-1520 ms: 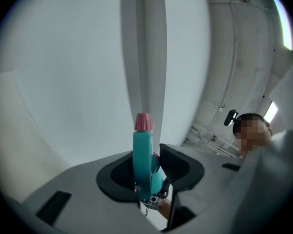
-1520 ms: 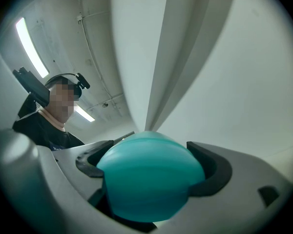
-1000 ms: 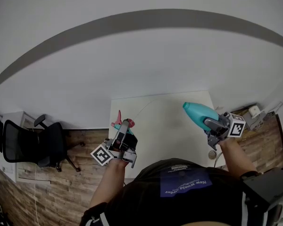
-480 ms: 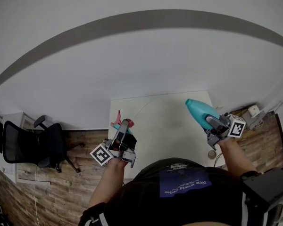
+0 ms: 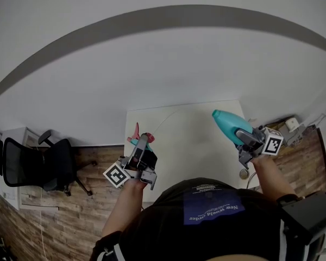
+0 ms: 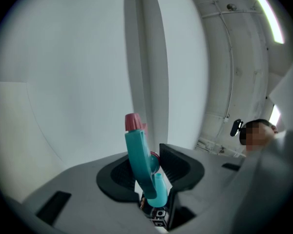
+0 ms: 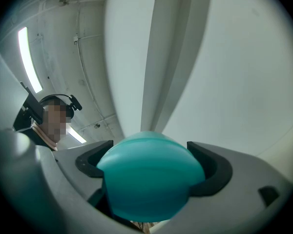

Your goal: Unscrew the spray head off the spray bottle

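1. My left hand-held gripper (image 6: 151, 173) is clamped on the spray head (image 6: 136, 147), low on its teal neck, with the pink nozzle pointing away from the camera. It hangs over the left edge of the counter (image 5: 190, 145).
2. My right hand-held gripper (image 7: 151, 167) is clenched round the bottle (image 7: 149, 177), whose rounded teal end bulges out past the jaws. It is held tilted over the counter's right edge, clear of the surface.
3. Head and bottle are well apart, so I judge the unscrewing done. What is left is setting both down on the counter.
4. The head looks like light, stiff plastic with a thin trigger. I would hold it by the neck, never by the trigger or nozzle.
5. The bottle is smooth and rounded, so probably slippery and a little squeezable. A firm hold across the body suits it. I cannot see its mouth or tell if it holds liquid, so I would lower it gently.
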`<state>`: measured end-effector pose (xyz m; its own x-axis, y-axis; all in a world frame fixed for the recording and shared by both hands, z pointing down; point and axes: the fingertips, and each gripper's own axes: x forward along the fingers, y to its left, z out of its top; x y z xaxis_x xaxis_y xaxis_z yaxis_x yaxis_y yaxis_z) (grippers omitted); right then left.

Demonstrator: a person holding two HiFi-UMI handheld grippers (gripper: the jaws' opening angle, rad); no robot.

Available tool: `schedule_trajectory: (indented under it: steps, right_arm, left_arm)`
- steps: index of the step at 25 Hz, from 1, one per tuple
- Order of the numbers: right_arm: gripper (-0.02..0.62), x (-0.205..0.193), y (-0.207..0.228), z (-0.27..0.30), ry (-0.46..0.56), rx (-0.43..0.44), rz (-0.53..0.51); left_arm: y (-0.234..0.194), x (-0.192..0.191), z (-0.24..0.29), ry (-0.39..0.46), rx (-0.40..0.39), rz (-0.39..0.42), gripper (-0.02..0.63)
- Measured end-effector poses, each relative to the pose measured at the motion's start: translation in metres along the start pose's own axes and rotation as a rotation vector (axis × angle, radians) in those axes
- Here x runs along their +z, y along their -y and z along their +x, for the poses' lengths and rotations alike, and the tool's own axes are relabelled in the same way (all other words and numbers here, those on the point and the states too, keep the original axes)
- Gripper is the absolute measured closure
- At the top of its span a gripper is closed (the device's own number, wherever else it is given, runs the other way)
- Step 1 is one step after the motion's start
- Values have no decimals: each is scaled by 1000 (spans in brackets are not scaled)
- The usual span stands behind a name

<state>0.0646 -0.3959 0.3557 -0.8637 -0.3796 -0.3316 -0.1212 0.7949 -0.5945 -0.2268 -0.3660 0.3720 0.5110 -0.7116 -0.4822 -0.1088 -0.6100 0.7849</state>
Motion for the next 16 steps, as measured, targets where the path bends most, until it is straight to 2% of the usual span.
schedule_trajectory:
  steps: [16]
  right_arm:
    - [130,0,3,-1,2,3,-6]
  left_arm:
    - [2,-1,1,-6,-1,6,470]
